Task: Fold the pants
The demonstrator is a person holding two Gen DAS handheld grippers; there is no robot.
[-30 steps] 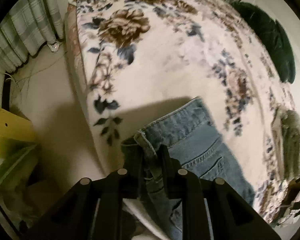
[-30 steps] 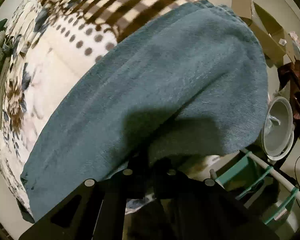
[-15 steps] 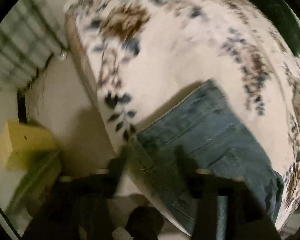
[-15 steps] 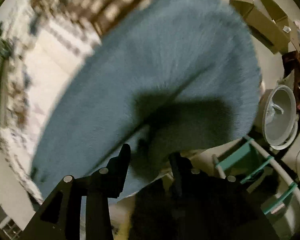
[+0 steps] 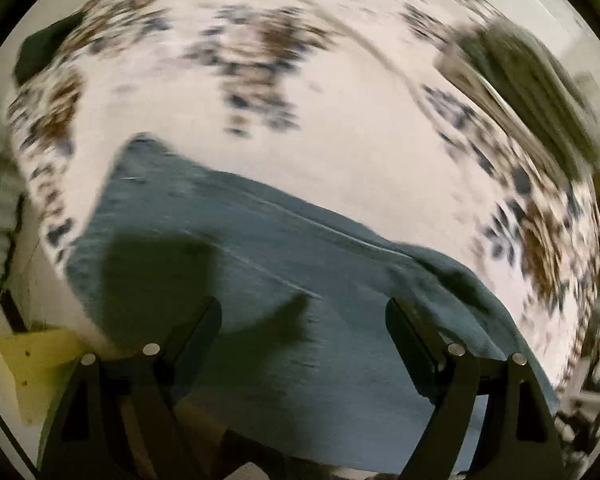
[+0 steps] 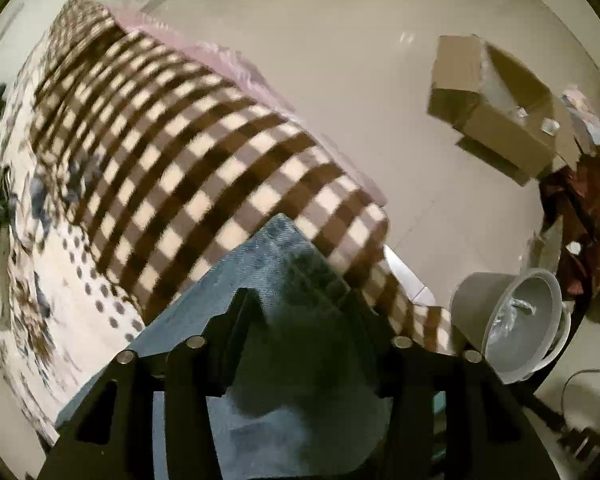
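1. The blue denim pants (image 5: 300, 264) lie spread flat on the bed (image 5: 340, 132), across its near edge, on a floral cover.
2. The left tongs (image 5: 304, 320) are spread wide apart above the denim, gripping nothing; their shadow falls on the cloth.
3. In the right wrist view, one corner of the pants (image 6: 280, 240) rests on a brown checked blanket (image 6: 188, 152).
4. The right tongs (image 6: 300, 312) are likewise parted, with the denim showing between the fingers and nothing clamped.
5. Beside the bed, a cardboard box (image 6: 496, 104) and a grey bucket (image 6: 516, 320) sit on the floor (image 6: 360, 60).
6. The left view is motion-blurred; a yellow box (image 5: 32, 360) shows at its lower left.
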